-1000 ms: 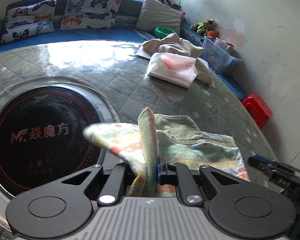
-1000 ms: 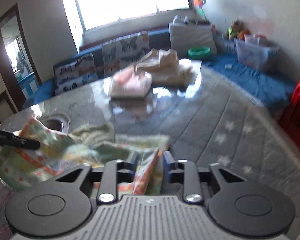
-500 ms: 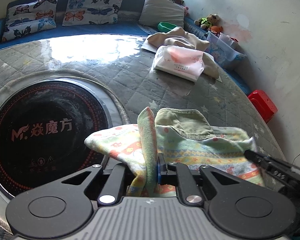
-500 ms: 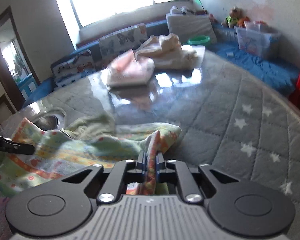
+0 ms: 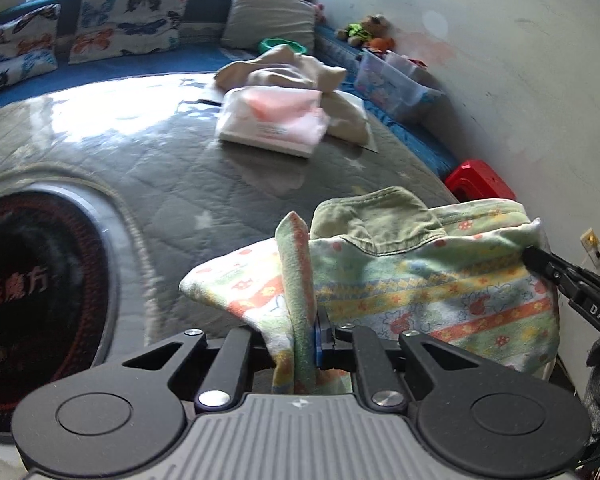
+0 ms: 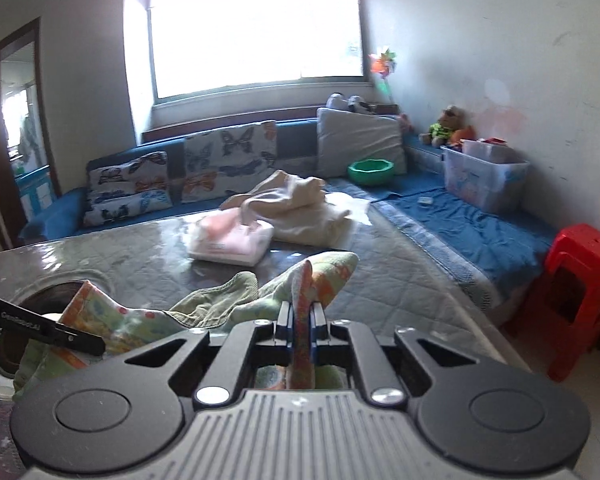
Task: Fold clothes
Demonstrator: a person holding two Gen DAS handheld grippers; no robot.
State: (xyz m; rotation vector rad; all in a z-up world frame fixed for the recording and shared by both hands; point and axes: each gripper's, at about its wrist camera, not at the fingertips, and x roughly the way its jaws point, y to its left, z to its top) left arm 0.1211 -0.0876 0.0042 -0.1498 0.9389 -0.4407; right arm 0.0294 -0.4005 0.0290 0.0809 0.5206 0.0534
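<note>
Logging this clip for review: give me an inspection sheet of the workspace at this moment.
Surface: grey quilted table cover with stars; round dark hob inset.
Job's things: patterned garment, green lining showing, held between both grippers.
Clutter: folded pink-white garment; unfolded cream clothes behind it.
Grippers: left gripper shut on one pinched fold of the garment; right gripper shut on another.
Cables: nothing seen.
Surroundings: blue bench with butterfly cushions, green bowl, clear storage box, plush toy, red stool, window.
</note>
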